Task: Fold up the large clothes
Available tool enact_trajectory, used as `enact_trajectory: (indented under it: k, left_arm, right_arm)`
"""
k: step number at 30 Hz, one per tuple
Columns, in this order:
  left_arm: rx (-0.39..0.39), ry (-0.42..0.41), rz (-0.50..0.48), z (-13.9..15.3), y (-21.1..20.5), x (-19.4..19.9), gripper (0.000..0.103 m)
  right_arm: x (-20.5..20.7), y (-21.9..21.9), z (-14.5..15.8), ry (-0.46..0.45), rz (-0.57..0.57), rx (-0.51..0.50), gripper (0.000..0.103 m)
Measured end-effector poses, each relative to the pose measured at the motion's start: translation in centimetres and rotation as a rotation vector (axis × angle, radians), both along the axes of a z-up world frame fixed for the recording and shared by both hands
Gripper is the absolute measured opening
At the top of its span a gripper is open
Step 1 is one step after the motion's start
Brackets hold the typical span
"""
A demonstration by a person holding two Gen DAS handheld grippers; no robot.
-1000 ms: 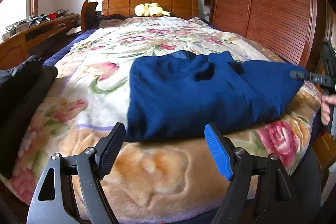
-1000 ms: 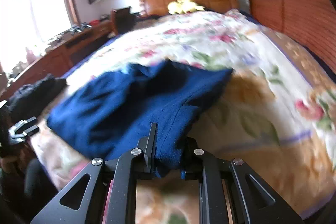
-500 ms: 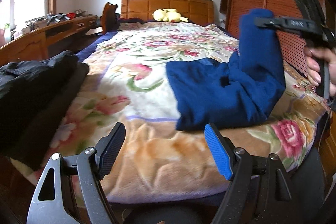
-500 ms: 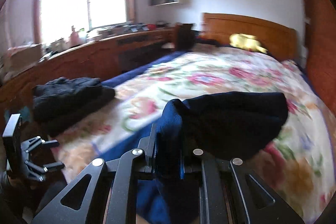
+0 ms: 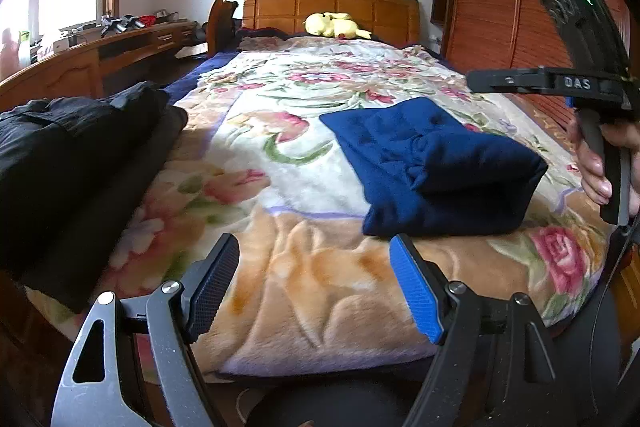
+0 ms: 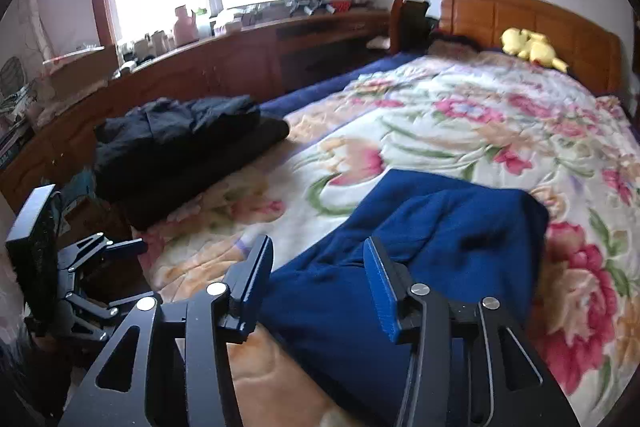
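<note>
A navy blue garment (image 5: 432,163) lies folded over itself on the floral bedspread (image 5: 280,131), near the bed's foot on the right side. It also shows in the right wrist view (image 6: 420,259). My left gripper (image 5: 316,287) is open and empty, low over the foot edge of the bed, short of the garment. My right gripper (image 6: 318,283) is open and empty, just above the garment's near edge. In the left wrist view the right gripper's body (image 5: 568,83) is held in a hand above the garment's right side.
A pile of black clothes (image 5: 72,163) lies on the bed's left edge, also in the right wrist view (image 6: 180,147). A yellow plush toy (image 5: 336,25) sits by the wooden headboard (image 5: 332,5). A wooden desk (image 6: 240,55) runs along the left; a wooden wardrobe (image 5: 500,7) stands right.
My right gripper carried the garment's right part up and over to the left, laid it onto the rest, then opened and let go. My left gripper stayed open.
</note>
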State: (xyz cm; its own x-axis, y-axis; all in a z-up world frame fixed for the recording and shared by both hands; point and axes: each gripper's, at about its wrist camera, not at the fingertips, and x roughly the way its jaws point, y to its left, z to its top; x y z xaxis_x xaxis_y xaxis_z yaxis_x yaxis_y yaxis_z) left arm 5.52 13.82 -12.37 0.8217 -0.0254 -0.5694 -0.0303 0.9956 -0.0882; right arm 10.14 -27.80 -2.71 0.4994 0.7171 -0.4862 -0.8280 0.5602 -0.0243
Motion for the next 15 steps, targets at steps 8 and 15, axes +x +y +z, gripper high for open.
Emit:
enact_trajectory:
  k: [8,15]
  left_arm:
    - [-0.015,-0.024,-0.075,1.6,-3.0,2.3,0.078]
    - [-0.065,-0.035,-0.157,2.6,-5.1,5.2,0.078]
  right_arm:
    - [1.5,-5.8,-5.3,0.063,-0.162,-0.065,0.05]
    - [2.6,-6.8,-9.1,0.198,-0.136,-0.016,0.05]
